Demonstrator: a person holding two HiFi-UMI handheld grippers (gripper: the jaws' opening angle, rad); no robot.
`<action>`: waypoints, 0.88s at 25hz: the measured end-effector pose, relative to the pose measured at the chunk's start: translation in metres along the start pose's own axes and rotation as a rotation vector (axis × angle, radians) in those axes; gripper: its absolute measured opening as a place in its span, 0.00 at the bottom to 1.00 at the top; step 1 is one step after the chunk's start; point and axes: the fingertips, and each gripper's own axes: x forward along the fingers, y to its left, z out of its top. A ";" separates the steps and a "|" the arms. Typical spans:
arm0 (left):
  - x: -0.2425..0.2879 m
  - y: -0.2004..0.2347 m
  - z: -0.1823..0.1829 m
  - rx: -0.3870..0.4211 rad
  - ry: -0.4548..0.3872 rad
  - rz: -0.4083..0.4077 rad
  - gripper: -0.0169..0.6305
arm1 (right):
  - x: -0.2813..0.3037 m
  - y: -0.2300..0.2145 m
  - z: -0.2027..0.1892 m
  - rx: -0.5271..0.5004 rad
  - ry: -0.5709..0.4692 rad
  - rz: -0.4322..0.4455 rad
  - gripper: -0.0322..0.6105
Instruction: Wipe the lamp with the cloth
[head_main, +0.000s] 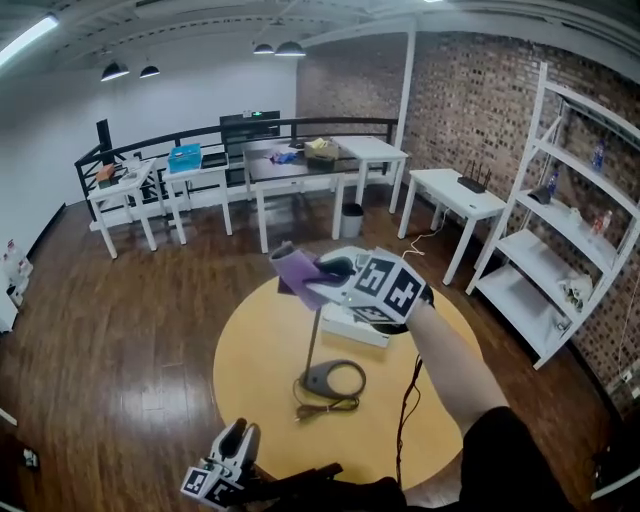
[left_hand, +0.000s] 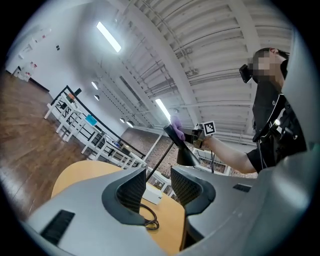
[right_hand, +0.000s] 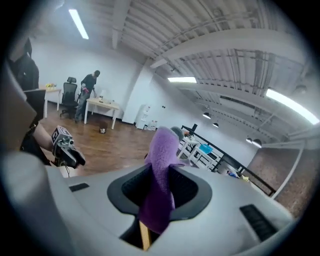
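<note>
Right gripper view showed the right gripper (right_hand: 161, 192) fingers clamped on a fuzzy purple cloth (right_hand: 162, 155), held at the slim lamp (head_main: 320, 380) head above the round table (head_main: 250, 350). The left gripper (left_hand: 159, 186) fingers stood apart, empty.

The head view looks steeply down from above on the table (head_main: 250, 370) and lamp (head_main: 313, 335). The left gripper view sits low at the table's edge, tilted up toward the lamp and right gripper (left_hand: 184, 133). The right gripper view, high beside the lamp's top, faces across the room and catches the left gripper (right_hand: 75, 157).
</note>
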 end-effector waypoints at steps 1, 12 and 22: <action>0.002 -0.002 -0.003 -0.006 -0.003 -0.002 0.26 | -0.004 0.000 -0.005 0.024 -0.005 0.010 0.21; 0.044 -0.054 -0.058 -0.072 0.051 -0.051 0.26 | -0.078 -0.021 -0.087 0.146 0.066 0.009 0.21; 0.058 -0.086 -0.089 -0.068 0.103 -0.051 0.26 | -0.137 -0.041 -0.143 0.268 0.040 -0.027 0.21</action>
